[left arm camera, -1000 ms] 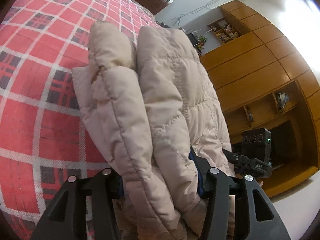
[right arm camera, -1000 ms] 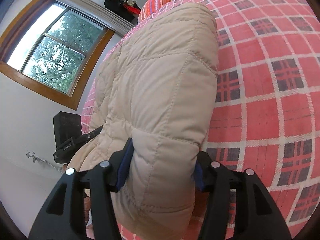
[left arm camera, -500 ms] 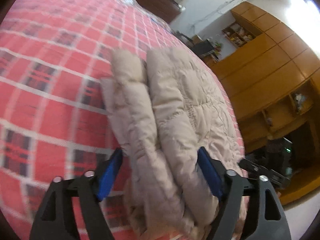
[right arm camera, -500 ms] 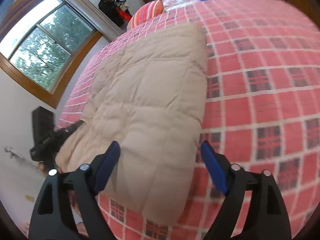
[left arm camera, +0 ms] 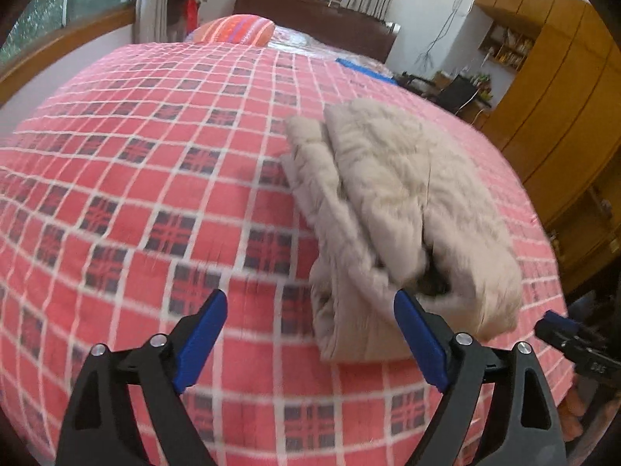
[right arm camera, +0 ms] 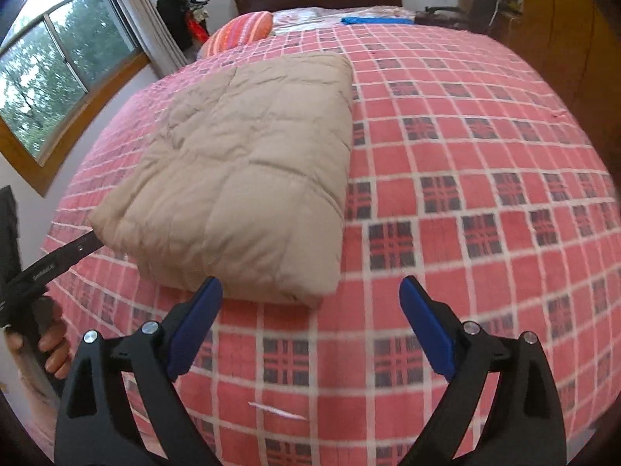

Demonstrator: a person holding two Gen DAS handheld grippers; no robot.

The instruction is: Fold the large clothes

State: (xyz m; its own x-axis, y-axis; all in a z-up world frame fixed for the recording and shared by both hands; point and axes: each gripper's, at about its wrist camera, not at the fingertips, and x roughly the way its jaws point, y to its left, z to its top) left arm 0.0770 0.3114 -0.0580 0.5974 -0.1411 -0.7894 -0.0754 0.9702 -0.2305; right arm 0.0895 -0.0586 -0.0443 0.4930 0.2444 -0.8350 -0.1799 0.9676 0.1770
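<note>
My left tongs [left arm camera: 306, 334] are spread wide with nothing between the blue pads, hanging over the red checked bedspread [left arm camera: 155, 178] near the foot edge of the bed. My right tongs [right arm camera: 310, 320] are just as wide apart and empty. The beige padded jacket [right arm camera: 240, 178] lies folded into a thick bundle on the bed close to the foot edge, in front of both tongs and touching neither. In the left view its stacked layers show along the near end [left arm camera: 388, 209], with the right tongs' tip showing past the bed's right side. A striped pillow [right arm camera: 238, 33] sits at the head of the bed beside a blue item [right arm camera: 376, 20]. A window [right arm camera: 58, 62] is on the left wall.
</note>
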